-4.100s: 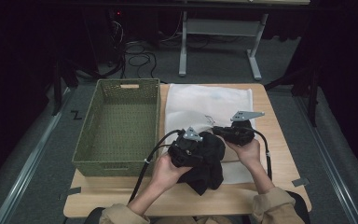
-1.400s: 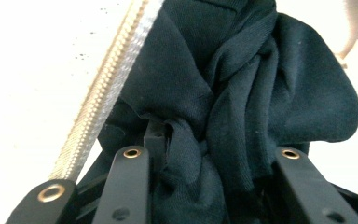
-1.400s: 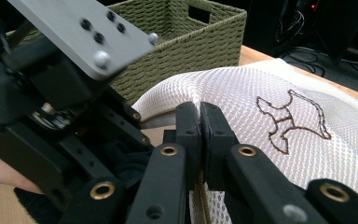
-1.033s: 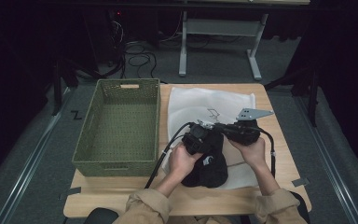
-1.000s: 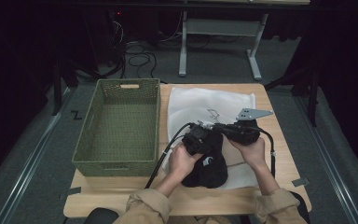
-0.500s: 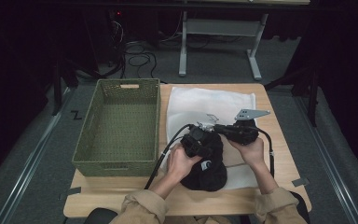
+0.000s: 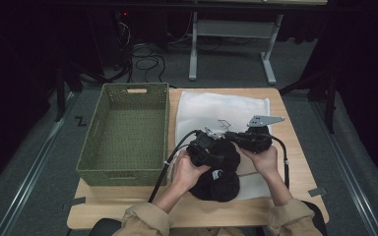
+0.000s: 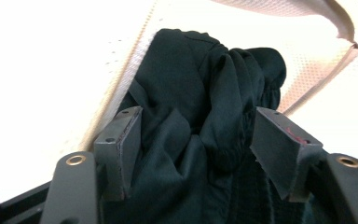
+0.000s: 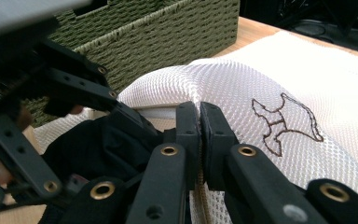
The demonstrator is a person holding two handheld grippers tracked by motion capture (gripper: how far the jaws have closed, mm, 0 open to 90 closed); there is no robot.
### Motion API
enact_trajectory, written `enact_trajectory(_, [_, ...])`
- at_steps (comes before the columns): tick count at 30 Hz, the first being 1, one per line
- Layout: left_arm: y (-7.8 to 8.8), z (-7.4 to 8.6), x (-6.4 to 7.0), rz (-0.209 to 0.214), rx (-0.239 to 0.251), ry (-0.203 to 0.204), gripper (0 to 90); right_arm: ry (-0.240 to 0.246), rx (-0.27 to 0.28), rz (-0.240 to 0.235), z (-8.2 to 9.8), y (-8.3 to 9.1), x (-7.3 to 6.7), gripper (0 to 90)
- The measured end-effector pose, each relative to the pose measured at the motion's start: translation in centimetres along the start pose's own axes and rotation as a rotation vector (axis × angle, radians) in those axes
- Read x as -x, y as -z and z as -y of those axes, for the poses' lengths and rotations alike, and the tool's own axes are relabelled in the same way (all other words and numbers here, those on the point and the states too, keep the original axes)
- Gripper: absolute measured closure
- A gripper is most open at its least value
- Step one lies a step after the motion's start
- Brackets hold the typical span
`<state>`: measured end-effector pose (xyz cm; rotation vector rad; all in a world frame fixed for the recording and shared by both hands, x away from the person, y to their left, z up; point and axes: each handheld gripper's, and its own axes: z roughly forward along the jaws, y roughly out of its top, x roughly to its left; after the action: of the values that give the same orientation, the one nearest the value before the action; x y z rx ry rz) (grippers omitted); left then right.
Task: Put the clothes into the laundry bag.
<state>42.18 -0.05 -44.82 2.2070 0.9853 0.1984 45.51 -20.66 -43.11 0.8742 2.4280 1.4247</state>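
The black garment (image 8: 205, 135) lies bunched between the left gripper (image 8: 205, 140)'s spread jaws (just been opening), heading toward twelve o'clock into the white mesh bag (image 9: 270, 88), whose edge the right gripper (image 9: 199, 121) pinches.

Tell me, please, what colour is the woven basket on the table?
Olive green; the basket shows best in the high view.

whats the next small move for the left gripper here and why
Probably push the black garment deeper into the white mesh bag. The left gripper, its jaws just opened, straddles the cloth unpressed, much fabric lies outside, and the right gripper pinches the bag's edge open.
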Motion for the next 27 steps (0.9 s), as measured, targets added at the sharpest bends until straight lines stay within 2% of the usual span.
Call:
enact_trajectory(3, [0.5, 0.1, 0.1, -0.003, -0.009, 0.000, 34.5, -0.010, -0.007, -0.001, 0.1, 0.0, 0.2, 88.1])
enact_trajectory(8, [1.0, 0.4, 0.4, -0.003, -0.005, 0.004, 33.5, 0.000, -0.034, 0.011, 0.0, 0.0, 0.1, 88.1])
enact_trajectory(13, [1.1, 0.8, 0.7, 0.003, -0.012, -0.010, 33.1, 0.011, -0.067, 0.014, 0.0, 0.0, 0.2, 88.1])
enact_trajectory(18, [1.4, 1.2, 1.3, 0.002, -0.025, -0.031, 32.4, 0.010, -0.077, 0.007, 0.0, 0.1, 0.3, 88.1])
enact_trajectory(22, [1.5, 1.9, 1.4, 0.000, -0.030, -0.045, 32.2, 0.013, -0.089, 0.004, 0.0, 0.4, 0.7, 88.1])
enact_trajectory(27, [0.9, 3.2, 1.4, -0.004, -0.053, -0.055, 32.5, -0.003, -0.092, 0.001, 0.2, 0.4, 1.0, 88.1])
